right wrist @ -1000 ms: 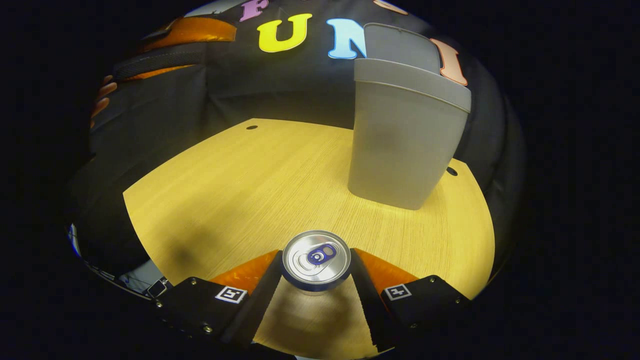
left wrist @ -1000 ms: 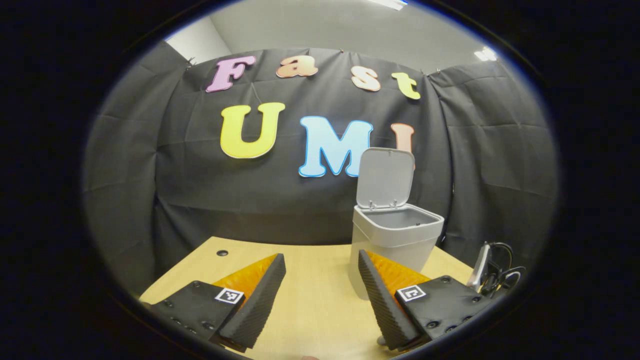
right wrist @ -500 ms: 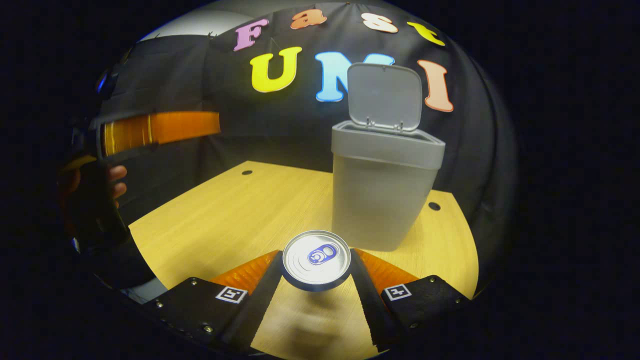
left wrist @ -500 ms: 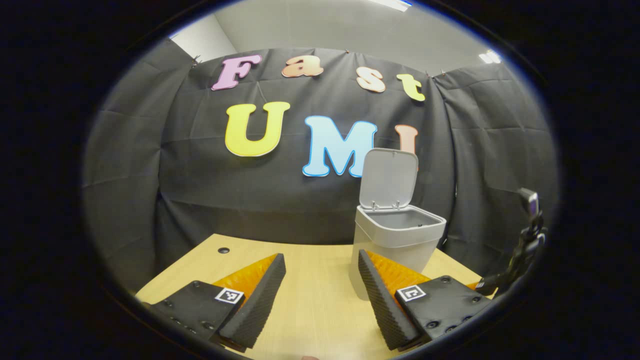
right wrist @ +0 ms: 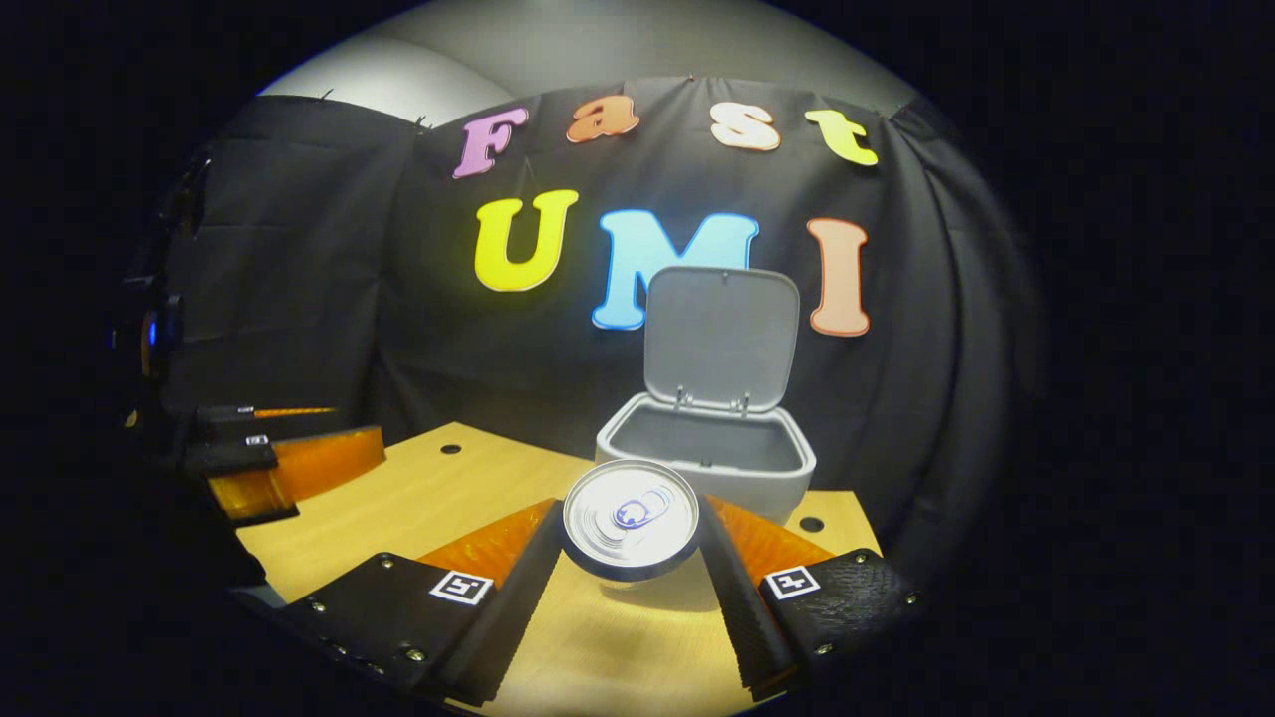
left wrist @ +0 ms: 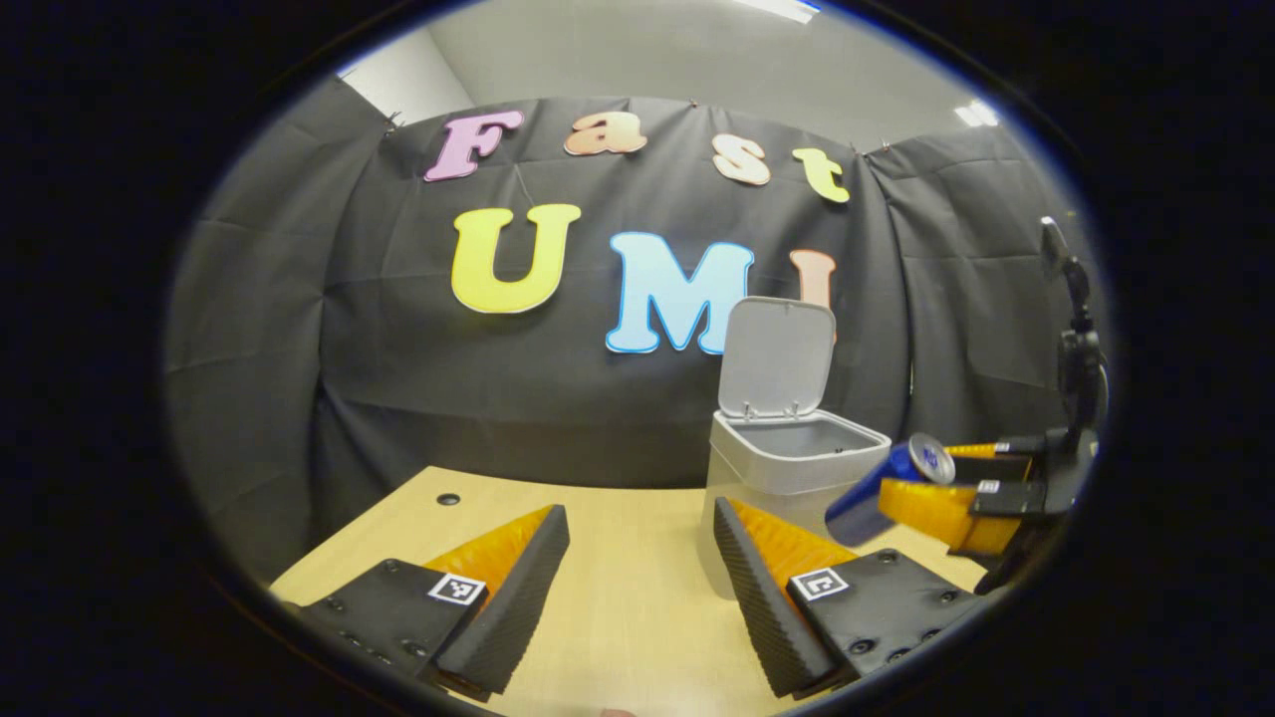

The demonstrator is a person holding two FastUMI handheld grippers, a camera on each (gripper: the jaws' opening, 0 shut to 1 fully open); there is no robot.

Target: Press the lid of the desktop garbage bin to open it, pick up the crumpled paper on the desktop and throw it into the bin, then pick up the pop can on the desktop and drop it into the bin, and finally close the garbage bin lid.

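Observation:
The grey garbage bin (left wrist: 797, 468) (right wrist: 707, 468) stands on the wooden desk with its lid (left wrist: 777, 357) (right wrist: 721, 337) raised upright. My right gripper (right wrist: 630, 538) is shut on the pop can (right wrist: 630, 518), whose silver top faces the camera, held in the air just in front of the bin's opening. In the left gripper view the blue pop can (left wrist: 882, 488) hangs tilted at the bin's right side in the right gripper (left wrist: 911, 503). My left gripper (left wrist: 637, 578) stands open low over the desk with nothing between its fingers.
The wooden desk (left wrist: 618, 558) (right wrist: 448, 488) has small cable holes at its back left (left wrist: 447, 498) and beside the bin (right wrist: 811, 524). The left gripper (right wrist: 289, 468) shows at the left edge of the right gripper view. Black cloth walls close the booth behind.
My right gripper has lifted the pop can off the desk and carried it up level with the bin's opening. The left gripper has barely moved and stays open.

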